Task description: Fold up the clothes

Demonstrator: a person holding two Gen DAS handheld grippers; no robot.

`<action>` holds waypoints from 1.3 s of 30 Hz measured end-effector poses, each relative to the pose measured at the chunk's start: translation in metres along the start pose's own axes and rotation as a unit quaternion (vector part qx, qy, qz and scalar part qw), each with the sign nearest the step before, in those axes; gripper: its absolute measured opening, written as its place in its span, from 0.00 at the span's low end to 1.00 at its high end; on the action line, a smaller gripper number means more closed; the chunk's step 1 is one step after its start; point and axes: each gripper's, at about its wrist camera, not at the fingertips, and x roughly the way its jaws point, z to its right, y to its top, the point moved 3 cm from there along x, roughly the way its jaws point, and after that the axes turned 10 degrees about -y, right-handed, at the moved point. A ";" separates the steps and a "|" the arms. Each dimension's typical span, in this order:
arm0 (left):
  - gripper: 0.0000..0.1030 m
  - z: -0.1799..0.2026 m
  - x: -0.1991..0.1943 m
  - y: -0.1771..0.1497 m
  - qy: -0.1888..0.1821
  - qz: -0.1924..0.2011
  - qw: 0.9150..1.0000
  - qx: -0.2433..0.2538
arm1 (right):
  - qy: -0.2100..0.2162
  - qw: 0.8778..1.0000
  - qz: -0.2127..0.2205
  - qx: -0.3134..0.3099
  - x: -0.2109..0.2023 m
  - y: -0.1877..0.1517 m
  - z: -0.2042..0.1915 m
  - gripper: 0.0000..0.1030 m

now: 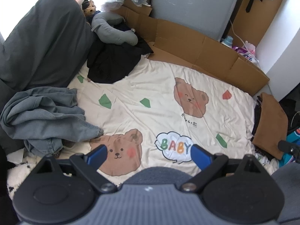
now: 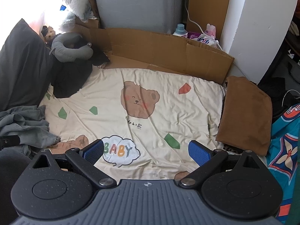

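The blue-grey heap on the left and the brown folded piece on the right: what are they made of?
The blue-grey heap looks like washed denim or heavy cotton: faded, matte, with stitched seams and stiff creases. The brown folded piece looks like suede-like or brushed cloth: a soft, even nap and no shine. Neither can be told for certain from the look alone.
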 end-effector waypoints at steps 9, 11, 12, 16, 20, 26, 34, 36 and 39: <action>0.94 -0.004 -0.002 -0.001 0.001 0.002 1.000 -0.013 | 0.007 1.000 0.009 0.008 -0.002 -0.001 0.005 0.97; 0.94 -0.002 -0.002 -0.001 0.004 0.003 1.000 -0.010 | 0.009 1.000 0.007 0.009 -0.003 -0.001 0.005 0.97; 0.94 -0.002 -0.002 -0.001 0.006 0.003 1.000 -0.008 | 0.011 1.000 0.007 0.010 -0.003 -0.001 0.005 0.97; 0.94 0.001 -0.002 0.000 0.023 0.004 1.000 0.003 | 0.012 1.000 0.009 0.014 -0.003 -0.005 0.006 0.97; 0.94 0.001 -0.003 0.001 0.035 0.003 0.999 0.006 | 0.012 1.000 0.013 0.017 -0.003 -0.009 0.006 0.97; 0.94 -0.007 -0.003 0.003 0.015 -0.008 1.000 -0.020 | 0.016 1.000 0.005 0.023 -0.004 -0.006 0.007 0.97; 0.94 -0.014 -0.011 0.012 -0.002 -0.010 0.999 -0.036 | 0.029 0.999 0.002 0.031 -0.008 -0.002 0.010 0.97; 0.94 -0.012 -0.017 0.016 -0.011 -0.006 0.999 -0.033 | 0.033 0.999 0.004 0.032 -0.011 -0.001 0.009 0.97; 0.95 -0.008 -0.027 0.021 -0.010 -0.002 1.000 -0.017 | 0.038 0.999 0.010 0.032 -0.017 0.001 0.007 0.97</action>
